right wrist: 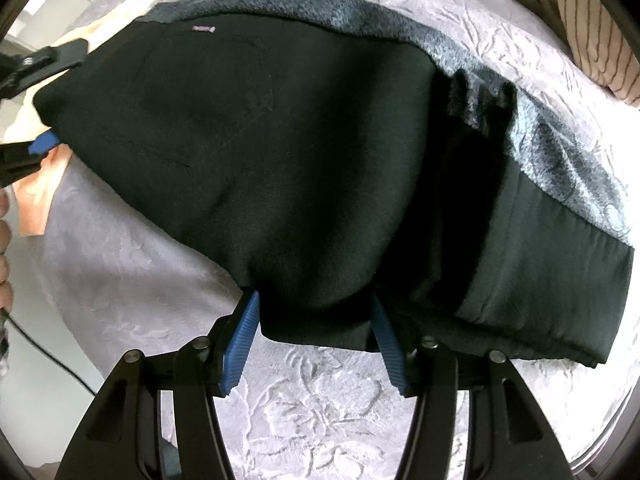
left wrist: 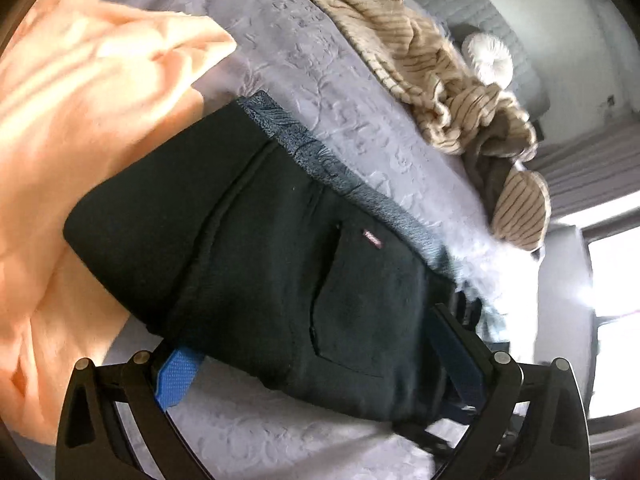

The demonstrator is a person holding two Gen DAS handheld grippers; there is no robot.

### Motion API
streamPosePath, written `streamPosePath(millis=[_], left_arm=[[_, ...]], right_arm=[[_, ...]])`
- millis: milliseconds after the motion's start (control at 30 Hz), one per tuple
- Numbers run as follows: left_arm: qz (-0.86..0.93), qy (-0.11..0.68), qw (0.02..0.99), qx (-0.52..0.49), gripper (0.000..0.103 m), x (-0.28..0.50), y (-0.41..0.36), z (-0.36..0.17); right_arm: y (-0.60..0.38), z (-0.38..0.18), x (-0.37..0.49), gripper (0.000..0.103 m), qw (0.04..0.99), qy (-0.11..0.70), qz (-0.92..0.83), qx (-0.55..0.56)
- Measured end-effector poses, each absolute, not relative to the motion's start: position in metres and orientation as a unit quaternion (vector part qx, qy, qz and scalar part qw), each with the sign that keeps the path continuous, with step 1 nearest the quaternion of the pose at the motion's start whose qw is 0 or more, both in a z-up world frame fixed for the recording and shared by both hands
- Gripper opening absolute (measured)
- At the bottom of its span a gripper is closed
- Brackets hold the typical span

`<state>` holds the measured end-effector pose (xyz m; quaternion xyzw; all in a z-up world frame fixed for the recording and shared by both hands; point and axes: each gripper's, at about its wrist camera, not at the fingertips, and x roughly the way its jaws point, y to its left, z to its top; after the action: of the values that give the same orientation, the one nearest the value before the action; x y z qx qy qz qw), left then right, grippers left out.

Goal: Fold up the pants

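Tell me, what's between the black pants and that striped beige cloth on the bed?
Only bare lilac bedspread. In the left wrist view, the black pants lie apart from the striped beige cloth, with nothing else on the stretch between.

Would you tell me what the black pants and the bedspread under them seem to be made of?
Black pants: likely matte denim or heavy cotton twill, given the stitched back pocket and small tab. Bedspread: apparently soft plush or velvet, faintly shiny, with embossed floral relief.
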<state>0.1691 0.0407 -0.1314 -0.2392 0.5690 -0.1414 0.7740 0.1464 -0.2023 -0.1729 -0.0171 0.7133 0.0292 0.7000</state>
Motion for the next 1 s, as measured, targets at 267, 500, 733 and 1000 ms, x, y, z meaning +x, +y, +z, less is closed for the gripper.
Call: streamPosePath(millis=[267,500,733,1000], left_arm=[[-0.068,0.594,0.792,-0.125,0.045,0.176,0.028,-0.150],[-0.053,0.463,0.852,0.238,0.040,0.130,-0.059,-0.129],[-0.047,0.451,0.848,0.276,0.040,0.124,-0.068,-0.134],[-0.042,0.443,0.850,0.281,0.040,0.120,-0.072,-0.133]], right_arm=[[-0.217,-0.106,0.193,0.062,0.744,0.665,0.058,0.025],[-0.194,-0.065,0.277,0.074,0.736,0.658,0.143,0.076],[-0.086,-0.079,0.324,0.081,0.654,0.719,0.235,0.021],[-0.014,-0.139,0.339,0.081,0.580,0.780,0.228,-0.057]])
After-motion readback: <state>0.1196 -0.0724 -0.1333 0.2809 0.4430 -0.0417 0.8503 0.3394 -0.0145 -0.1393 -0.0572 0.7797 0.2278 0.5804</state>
